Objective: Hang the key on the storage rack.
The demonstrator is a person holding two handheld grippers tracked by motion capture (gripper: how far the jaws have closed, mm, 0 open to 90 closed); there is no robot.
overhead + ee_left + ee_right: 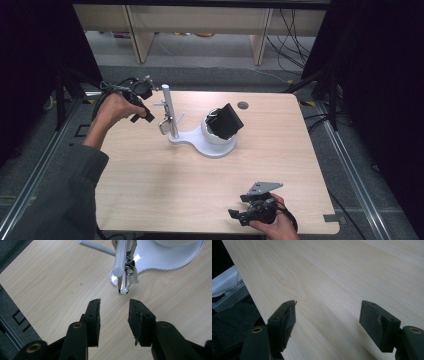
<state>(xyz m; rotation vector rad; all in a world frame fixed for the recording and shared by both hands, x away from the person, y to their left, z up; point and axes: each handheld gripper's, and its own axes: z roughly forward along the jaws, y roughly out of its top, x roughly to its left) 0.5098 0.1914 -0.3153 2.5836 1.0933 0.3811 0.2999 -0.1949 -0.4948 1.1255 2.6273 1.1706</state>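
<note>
A white stand [189, 138] sits on the wooden table [165, 185], left of its middle. Its upright post [167, 107] carries a shiny metal clip [164, 126] low down. On the stand's round end rests a white cup [214, 137] with a black boxy object [227, 120] tilted in it. My left gripper [145, 113] hovers just left of the post. In the left gripper view it [115, 303] is open over bare wood, just short of the clip [124, 277]. Near the front edge my right gripper [239, 206] is open; the right gripper view has nothing between its jaws [328, 306].
A round cable hole [243, 105] sits near the table's far edge. Wooden furniture legs [141, 35] and loose cables [292, 40] are on the floor beyond. Metal rails [350, 160] run along both sides of the table.
</note>
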